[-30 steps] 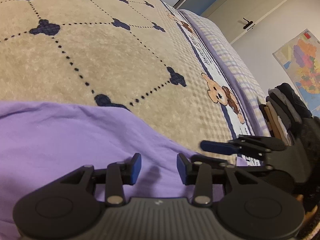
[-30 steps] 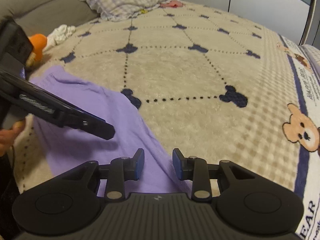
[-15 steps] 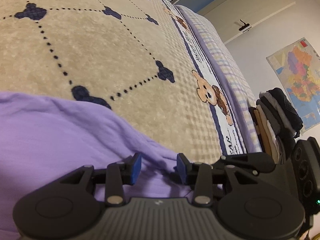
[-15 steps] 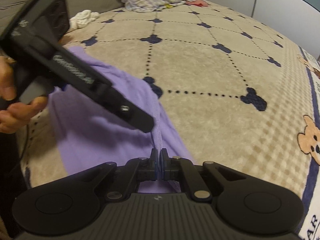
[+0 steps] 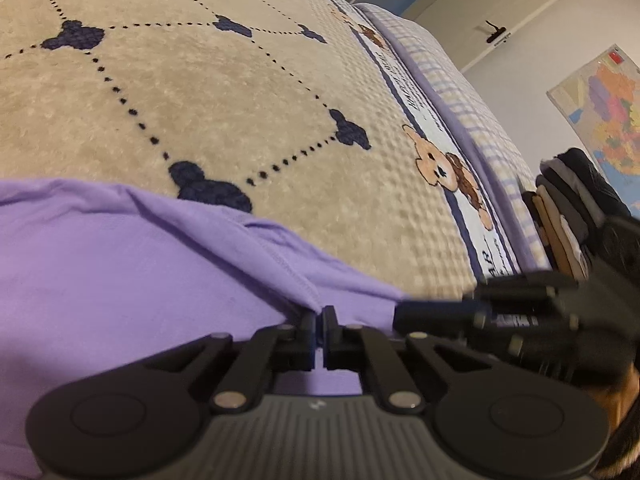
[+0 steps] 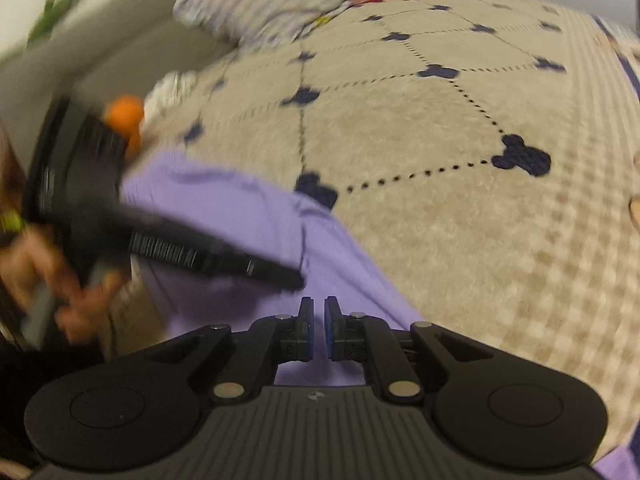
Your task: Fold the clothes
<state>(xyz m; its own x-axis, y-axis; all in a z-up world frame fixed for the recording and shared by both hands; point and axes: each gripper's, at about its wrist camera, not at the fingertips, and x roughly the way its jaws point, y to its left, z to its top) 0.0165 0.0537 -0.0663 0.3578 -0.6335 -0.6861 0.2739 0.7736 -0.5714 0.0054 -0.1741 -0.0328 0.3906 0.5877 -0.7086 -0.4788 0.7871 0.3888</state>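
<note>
A purple garment (image 5: 120, 264) lies on the beige bed blanket (image 5: 224, 92). In the left wrist view my left gripper (image 5: 319, 316) is shut on a stitched hem fold of the purple garment. The right gripper's black arm (image 5: 500, 312) crosses that view on the right, close beside it. In the right wrist view, which is blurred, the purple garment (image 6: 248, 216) lies under my right gripper (image 6: 319, 308), whose jaws stand slightly apart with no cloth seen between the blue pads. The left gripper's arm (image 6: 208, 252) reaches in from the left over the garment.
The blanket has navy dotted lines, mouse-head marks and a bear border (image 5: 444, 164). A stack of folded clothes (image 5: 568, 208) stands beside the bed at right. A pillow (image 6: 280, 4) and an orange toy (image 6: 126, 116) lie at the bed's head.
My left gripper has shut on the garment's hem. My right gripper, shut on the hem half a second ago, has parted slightly and its view has swung.
</note>
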